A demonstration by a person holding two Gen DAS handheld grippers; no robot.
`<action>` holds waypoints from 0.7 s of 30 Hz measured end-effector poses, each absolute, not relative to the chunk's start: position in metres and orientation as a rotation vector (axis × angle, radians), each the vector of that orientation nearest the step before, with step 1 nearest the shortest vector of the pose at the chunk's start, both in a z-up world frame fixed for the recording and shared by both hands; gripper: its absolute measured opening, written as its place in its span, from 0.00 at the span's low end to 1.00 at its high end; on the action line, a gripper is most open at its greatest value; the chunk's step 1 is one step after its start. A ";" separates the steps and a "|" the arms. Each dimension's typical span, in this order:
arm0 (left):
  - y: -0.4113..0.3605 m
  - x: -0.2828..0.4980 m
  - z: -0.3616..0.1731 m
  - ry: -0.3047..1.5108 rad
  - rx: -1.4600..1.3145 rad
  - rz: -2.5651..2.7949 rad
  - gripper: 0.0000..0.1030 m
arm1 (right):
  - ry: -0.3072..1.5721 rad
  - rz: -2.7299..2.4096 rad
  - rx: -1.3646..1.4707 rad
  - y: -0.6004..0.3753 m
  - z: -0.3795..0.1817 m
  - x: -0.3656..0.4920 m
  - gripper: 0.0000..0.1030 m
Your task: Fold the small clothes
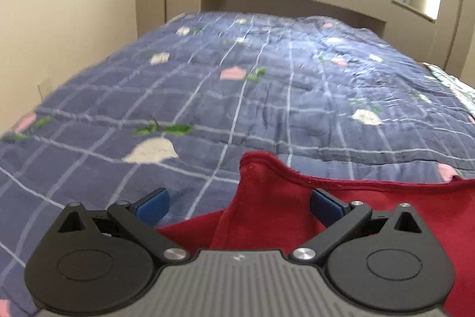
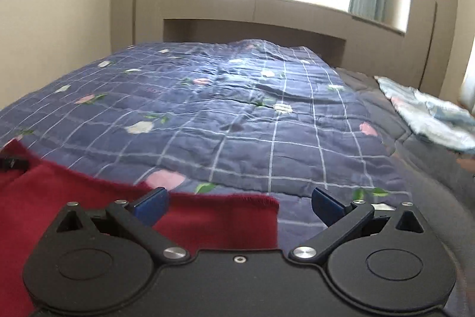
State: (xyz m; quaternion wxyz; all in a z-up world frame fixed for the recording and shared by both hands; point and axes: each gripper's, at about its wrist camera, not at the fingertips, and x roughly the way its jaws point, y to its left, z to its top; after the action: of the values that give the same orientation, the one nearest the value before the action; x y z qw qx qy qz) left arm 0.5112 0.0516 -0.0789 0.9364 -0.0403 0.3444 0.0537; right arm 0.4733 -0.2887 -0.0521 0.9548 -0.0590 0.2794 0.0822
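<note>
A dark red garment (image 1: 276, 210) lies on the blue checked quilt (image 1: 237, 97) at the near edge of the bed. In the left wrist view its left corner rises in a peak between the jaws of my left gripper (image 1: 240, 205), which is open with blue pads wide apart. In the right wrist view the garment's (image 2: 207, 222) right hemmed corner lies flat between the jaws of my right gripper (image 2: 239, 205), also open. The garment stretches between the two grippers. A small black part shows at its far left (image 2: 12, 162).
The quilt (image 2: 222, 115) covers most of the bed. A light blue patterned cloth (image 2: 430, 118) lies crumpled at the bed's right side. A beige headboard shelf (image 2: 252, 28) and bright window stand at the far end. A beige wall (image 1: 59, 34) runs along the left.
</note>
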 end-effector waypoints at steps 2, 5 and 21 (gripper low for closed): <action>0.048 0.494 -0.066 0.663 -0.046 0.052 1.00 | 0.566 0.211 -0.159 -0.284 -0.046 0.446 0.99; 0.039 0.464 -0.047 0.644 -0.007 0.006 1.00 | 0.583 0.269 -0.202 -0.276 -0.045 0.403 0.99; 0.012 0.350 -0.068 0.770 -0.095 0.029 1.00 | 0.580 0.134 -0.281 -0.259 -0.091 0.293 0.99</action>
State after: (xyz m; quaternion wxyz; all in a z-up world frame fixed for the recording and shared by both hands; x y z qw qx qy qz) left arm 0.3501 0.0122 -0.0677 0.9257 -0.0462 0.3752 0.0139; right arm 0.2934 -0.2593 -0.0913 0.9464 -0.1378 0.2846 0.0660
